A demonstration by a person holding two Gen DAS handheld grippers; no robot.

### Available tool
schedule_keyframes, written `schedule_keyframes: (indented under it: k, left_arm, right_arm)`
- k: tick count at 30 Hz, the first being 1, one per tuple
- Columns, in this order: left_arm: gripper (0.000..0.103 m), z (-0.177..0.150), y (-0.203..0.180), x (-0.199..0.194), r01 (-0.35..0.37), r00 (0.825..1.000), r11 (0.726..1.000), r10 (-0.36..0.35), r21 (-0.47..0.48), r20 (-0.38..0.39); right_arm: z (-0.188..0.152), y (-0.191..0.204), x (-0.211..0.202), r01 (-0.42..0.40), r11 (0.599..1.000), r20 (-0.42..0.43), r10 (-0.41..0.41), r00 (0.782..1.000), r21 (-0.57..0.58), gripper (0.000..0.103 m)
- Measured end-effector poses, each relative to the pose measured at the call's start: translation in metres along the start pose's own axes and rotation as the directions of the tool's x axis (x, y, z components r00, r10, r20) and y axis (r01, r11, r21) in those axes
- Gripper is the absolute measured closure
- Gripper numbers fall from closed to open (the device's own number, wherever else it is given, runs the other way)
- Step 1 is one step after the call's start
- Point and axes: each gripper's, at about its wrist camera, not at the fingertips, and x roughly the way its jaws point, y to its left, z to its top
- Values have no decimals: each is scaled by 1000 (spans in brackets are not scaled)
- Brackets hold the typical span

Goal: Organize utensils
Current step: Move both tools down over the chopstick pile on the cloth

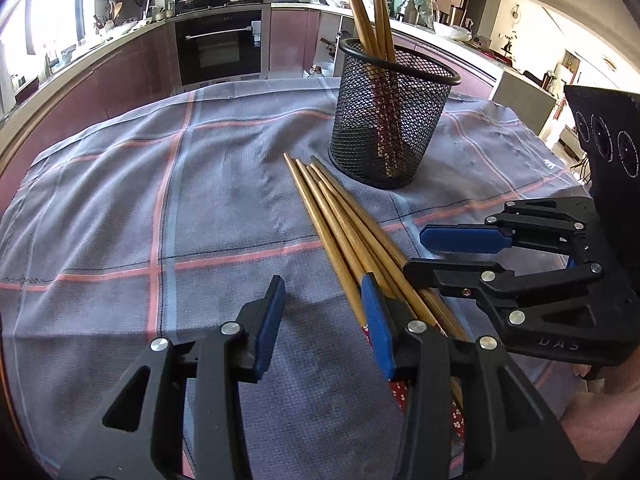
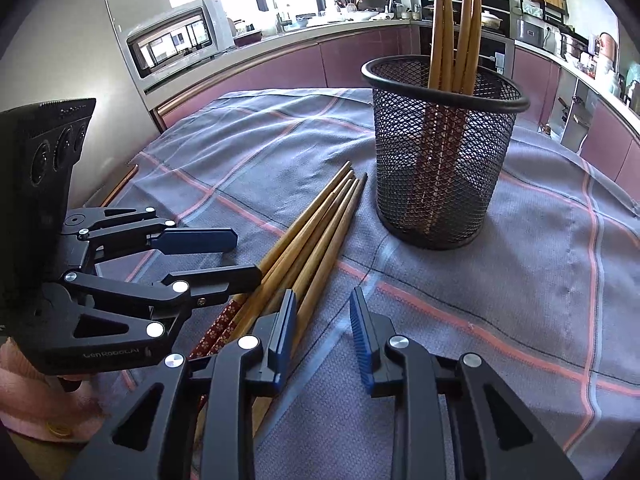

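Left gripper (image 1: 326,312): fingers apart with only cloth between them; its right-hand blue pad (image 1: 378,322) sits just against the outer side of the loose chopsticks, gripping nothing.
Right gripper (image 2: 324,336): fingers apart over bare cloth; the left pad (image 2: 284,332) stands just beside the bundle, and nothing is clamped.
Loose chopsticks (image 1: 344,224): a bundle of wooden sticks lying flat on the cloth between the two grippers, thin tips fanned toward the cup, thick ends with a red flowered pattern running under the gripper frames.
Mesh cup (image 1: 390,116): black wire holder standing upright beyond the bundle's tips, near them but apart.
Stored chopsticks (image 2: 456,28): several stand in the cup, leaning together, thin ends up.
Tablecloth (image 1: 120,208): grey-blue weave with pink and pale blue stripes, covering the whole table.
In the way: each gripper's black frame crowds the bundle's thick ends from either side.
Person: a pink sleeve (image 2: 28,392) behind the left gripper.
Surroundings: a built-in oven (image 1: 220,52) and mauve cabinets (image 2: 352,56) behind, the counters cluttered with pots.
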Motion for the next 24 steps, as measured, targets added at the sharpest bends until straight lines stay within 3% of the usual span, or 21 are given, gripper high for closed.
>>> schedule_keyframes:
  k: [16, 24]
  left_arm:
    - [62, 0, 6, -1, -30, 999, 999, 30, -9, -13]
    - [76, 5, 7, 5, -35, 999, 999, 35, -12, -18]
  right_arm:
    - [3, 1, 2, 61, 998, -7, -61, 998, -32, 79]
    - [8, -1, 7, 62, 998, -4, -62, 998, -17, 90]
